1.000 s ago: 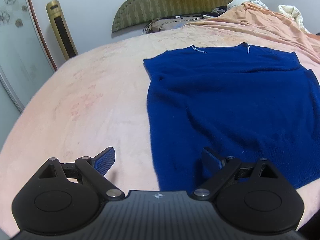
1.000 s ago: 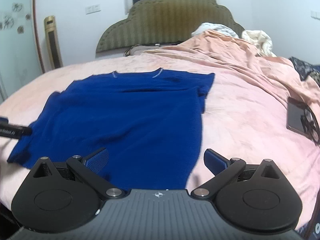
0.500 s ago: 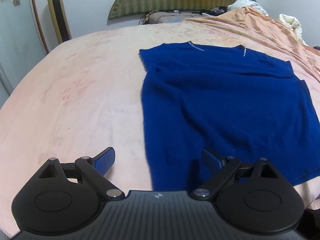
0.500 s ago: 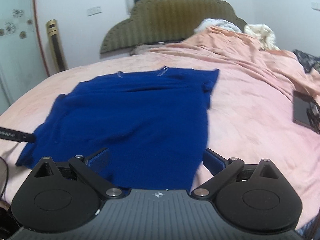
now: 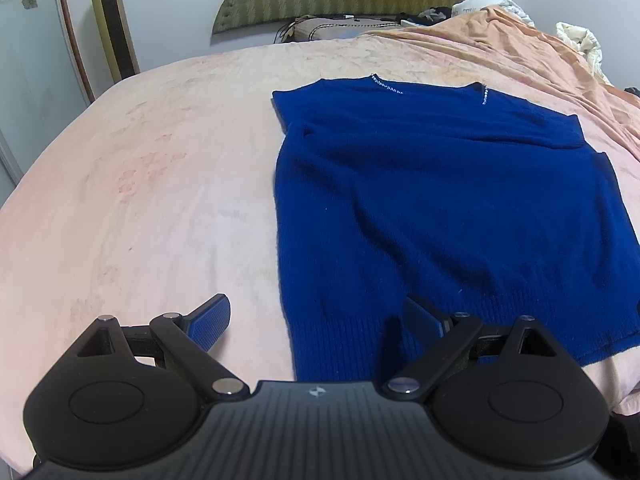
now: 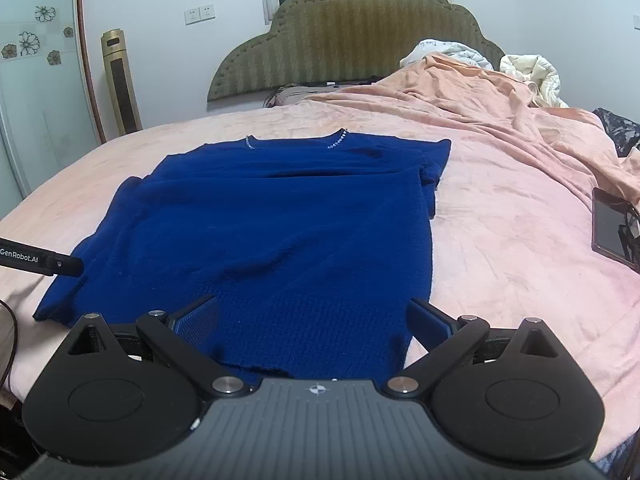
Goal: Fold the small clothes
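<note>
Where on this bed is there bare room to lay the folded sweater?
Bare pink blanket lies left of the blue sweater, toward the gold tower fan. The right side is tighter: a phone and rumpled orange bedding.

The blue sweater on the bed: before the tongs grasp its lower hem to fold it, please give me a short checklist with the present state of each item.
1. Blue sweater spread on the pink blanket: ok, though mild wrinkles remain.
2. Sleeves folded inward: ok.
3. Left tongs open, holding nothing: ok.
4. Right tongs open, holding nothing: ok.
5. Tongs touching the ribbed hem: cannot tell.
6. Phone apart from the sweater: ok.
</note>
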The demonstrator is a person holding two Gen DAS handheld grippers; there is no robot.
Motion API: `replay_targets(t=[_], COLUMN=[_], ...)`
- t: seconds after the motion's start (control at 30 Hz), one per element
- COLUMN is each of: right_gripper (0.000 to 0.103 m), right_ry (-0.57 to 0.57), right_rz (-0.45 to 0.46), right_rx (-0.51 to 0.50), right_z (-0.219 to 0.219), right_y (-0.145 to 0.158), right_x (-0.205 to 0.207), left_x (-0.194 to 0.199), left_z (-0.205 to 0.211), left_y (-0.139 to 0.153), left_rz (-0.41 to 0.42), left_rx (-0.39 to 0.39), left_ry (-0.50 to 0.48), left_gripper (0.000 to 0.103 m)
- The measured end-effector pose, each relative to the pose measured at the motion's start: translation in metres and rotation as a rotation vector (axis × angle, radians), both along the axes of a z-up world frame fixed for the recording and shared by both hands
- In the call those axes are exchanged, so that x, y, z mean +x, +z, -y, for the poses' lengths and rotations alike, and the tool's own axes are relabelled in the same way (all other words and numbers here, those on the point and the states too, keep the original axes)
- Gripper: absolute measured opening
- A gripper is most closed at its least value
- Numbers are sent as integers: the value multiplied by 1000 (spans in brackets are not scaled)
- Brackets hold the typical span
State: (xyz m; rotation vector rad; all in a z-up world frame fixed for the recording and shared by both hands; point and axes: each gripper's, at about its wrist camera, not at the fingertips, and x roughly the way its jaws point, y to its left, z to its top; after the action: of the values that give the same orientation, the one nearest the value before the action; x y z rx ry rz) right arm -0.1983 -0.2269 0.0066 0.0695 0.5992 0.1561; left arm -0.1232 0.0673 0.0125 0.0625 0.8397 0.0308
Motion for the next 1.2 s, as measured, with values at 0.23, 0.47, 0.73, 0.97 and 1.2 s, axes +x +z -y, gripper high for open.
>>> replay_targets(t=[0.23, 0.47, 0.73, 0.97, 1.2], right_gripper=[101, 101, 101, 97, 86], right_ry=[4, 1, -1, -41, -92], right_rz=[-3, 0, 0, -10, -61], right_rx=[-4, -4, -5, -12, 67], right_z=[-1, 0, 2, 15, 43], right_y=[-2, -2, -2, -4, -13], right_x=[1, 0, -1, -4, -5], left_x=[1, 0, 0, 3, 5], left_z=[3, 7, 9, -31, -69], left_y=[-1, -2, -2, -3, -10], left_rz=[-9, -11, -10, -58, -117], left_rx=[17, 38, 51, -128, -372], left_ry=[4, 11, -2, 0, -12], left_gripper=[94, 94, 94, 94, 93])
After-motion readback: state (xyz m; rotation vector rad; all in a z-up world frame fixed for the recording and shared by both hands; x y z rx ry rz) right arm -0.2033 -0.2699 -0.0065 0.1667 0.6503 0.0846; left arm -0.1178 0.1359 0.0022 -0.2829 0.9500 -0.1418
